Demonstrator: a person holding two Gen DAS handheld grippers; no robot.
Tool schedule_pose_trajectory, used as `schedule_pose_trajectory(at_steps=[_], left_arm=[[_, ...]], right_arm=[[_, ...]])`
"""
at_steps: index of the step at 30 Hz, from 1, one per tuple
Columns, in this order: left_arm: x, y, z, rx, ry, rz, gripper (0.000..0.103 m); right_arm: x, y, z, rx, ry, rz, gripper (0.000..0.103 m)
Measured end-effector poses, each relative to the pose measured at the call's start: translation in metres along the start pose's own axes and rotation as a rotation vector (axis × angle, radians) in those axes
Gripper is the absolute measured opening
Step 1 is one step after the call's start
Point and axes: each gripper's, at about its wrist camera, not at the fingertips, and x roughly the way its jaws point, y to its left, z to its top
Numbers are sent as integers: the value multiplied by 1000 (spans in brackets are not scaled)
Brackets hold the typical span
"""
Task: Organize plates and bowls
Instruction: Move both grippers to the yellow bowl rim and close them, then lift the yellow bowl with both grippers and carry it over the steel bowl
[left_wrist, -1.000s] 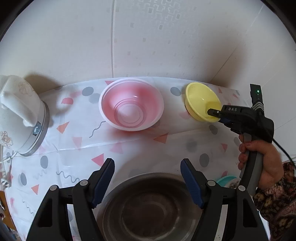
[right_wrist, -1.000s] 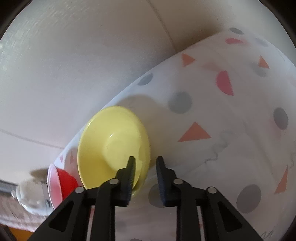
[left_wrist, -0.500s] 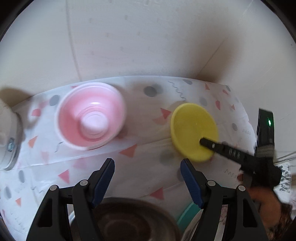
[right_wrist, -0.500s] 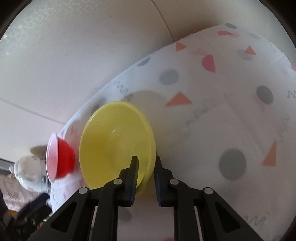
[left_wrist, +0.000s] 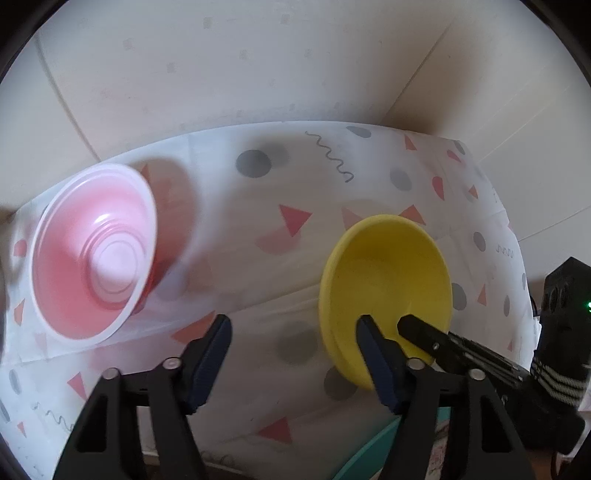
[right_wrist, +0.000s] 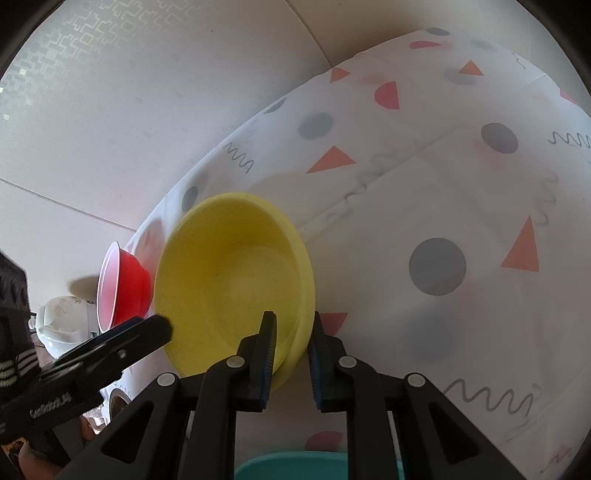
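A yellow bowl (right_wrist: 236, 273) hangs tilted above the patterned tablecloth (right_wrist: 443, 192), with my right gripper (right_wrist: 291, 332) shut on its near rim. In the left wrist view the yellow bowl (left_wrist: 388, 280) sits at the right, and one finger of the right gripper lies inside it. My left gripper (left_wrist: 293, 325) is closing. Its right finger overlaps the bowl's left rim, but the pads do not press on anything. A red bowl with a pale inside (left_wrist: 92, 258) stands tilted at the left, and the same red bowl (right_wrist: 125, 288) shows behind the yellow one.
A white patterned ceramic pot (right_wrist: 62, 321) stands beyond the red bowl. A teal dish (right_wrist: 291, 465) lies just under the right gripper, and the teal dish (left_wrist: 369, 450) shows at the lower right. The cream wall (left_wrist: 258, 74) closes off the table's far side.
The left gripper has swung right toward the yellow bowl and its jaws have narrowed. The steel bowl has left its view. The right gripper has carried the yellow bowl nearer.
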Motion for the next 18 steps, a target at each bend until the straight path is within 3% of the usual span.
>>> schedule_pose_trajectory(at_steps=[9,18], left_arm=[[16,-15,1,60,32,-33,18],[9,-24,-7,130,3,-31,16]], right_arm=[[-3,-6,2,11,-6,11,16],[-11,-5,0,3,-18,2,16]])
